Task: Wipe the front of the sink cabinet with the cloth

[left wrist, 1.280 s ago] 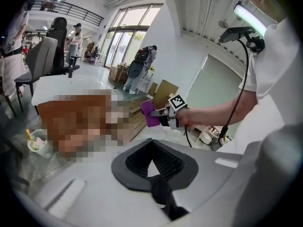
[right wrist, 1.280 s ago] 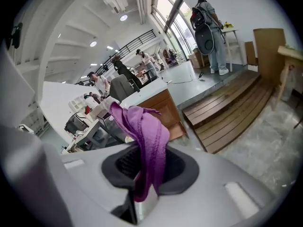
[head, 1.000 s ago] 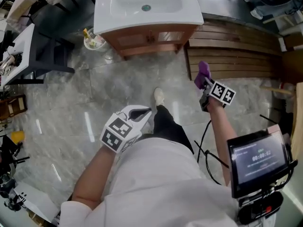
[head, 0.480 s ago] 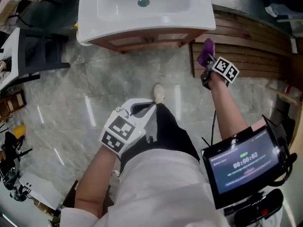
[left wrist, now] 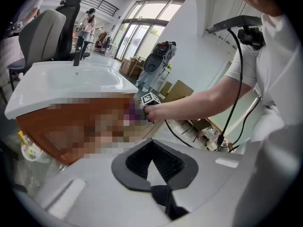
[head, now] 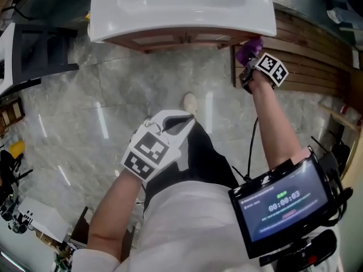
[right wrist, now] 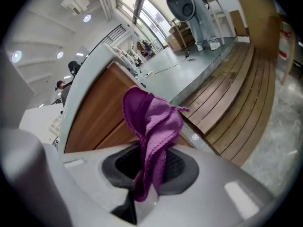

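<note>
Flooring (head: 74, 129) of grey, glossy stone lies below both pairs of fingers, and we see the sink cabinet (head: 170, 39) standing on it ahead of them, its brown wooden front tucked under the white basin (head: 142, 16). Off to the outer side of the right fingers runs a slatted wooden platform (head: 306, 55). Well behind those fingers, down by our right elbow, a lit screen (head: 283, 200) shows digits. The left gripper (left wrist: 157, 176) hangs low by our leg, far back from the cabinet, its dark ridged pads drawn together with nothing between them. The right gripper (right wrist: 149, 174) reaches up to the cabinet's right-hand corner, just under the basin rim, and its jaws are clamped on the purple cloth (right wrist: 151, 122). The cloth rises in a crumpled fold past the fingertips toward the wood, and a short tail of it hangs back between the pads; we cannot tell whether it touches the cabinet front.
</note>
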Demonstrator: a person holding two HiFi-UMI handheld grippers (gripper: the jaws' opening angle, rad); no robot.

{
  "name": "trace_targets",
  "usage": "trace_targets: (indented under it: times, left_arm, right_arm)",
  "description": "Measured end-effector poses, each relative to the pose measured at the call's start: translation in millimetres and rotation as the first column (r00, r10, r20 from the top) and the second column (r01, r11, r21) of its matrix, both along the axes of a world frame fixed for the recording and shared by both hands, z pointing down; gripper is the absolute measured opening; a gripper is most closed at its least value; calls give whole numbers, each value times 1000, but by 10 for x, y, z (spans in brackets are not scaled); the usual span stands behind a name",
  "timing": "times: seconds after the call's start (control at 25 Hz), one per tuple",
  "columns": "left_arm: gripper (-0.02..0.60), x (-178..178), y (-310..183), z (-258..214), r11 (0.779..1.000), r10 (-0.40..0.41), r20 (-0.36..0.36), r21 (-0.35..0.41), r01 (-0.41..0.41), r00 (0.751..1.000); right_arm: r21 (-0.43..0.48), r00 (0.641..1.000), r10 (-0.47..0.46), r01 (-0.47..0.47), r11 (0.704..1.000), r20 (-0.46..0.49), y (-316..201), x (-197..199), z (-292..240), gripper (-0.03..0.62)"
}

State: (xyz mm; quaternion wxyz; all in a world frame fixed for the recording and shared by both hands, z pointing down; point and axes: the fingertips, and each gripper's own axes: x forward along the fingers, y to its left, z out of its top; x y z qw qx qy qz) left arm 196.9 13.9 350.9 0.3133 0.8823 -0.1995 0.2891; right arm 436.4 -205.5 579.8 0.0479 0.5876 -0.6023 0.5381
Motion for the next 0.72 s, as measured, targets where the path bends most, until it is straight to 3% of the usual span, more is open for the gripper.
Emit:
trace_targets:
  times: [0.36, 0.72]
  left_arm:
    - [6, -336, -28, 124, 999, -46, -13, -2, 46, 999]
    - [6, -724, 16, 143, 997, -78, -18, 6, 78, 997]
  right_arm:
    - [34, 964, -230, 237, 971, -136, -160, -649, 27, 81]
    - [35, 926, -342, 351, 936, -161, -148, -1413, 58, 81]
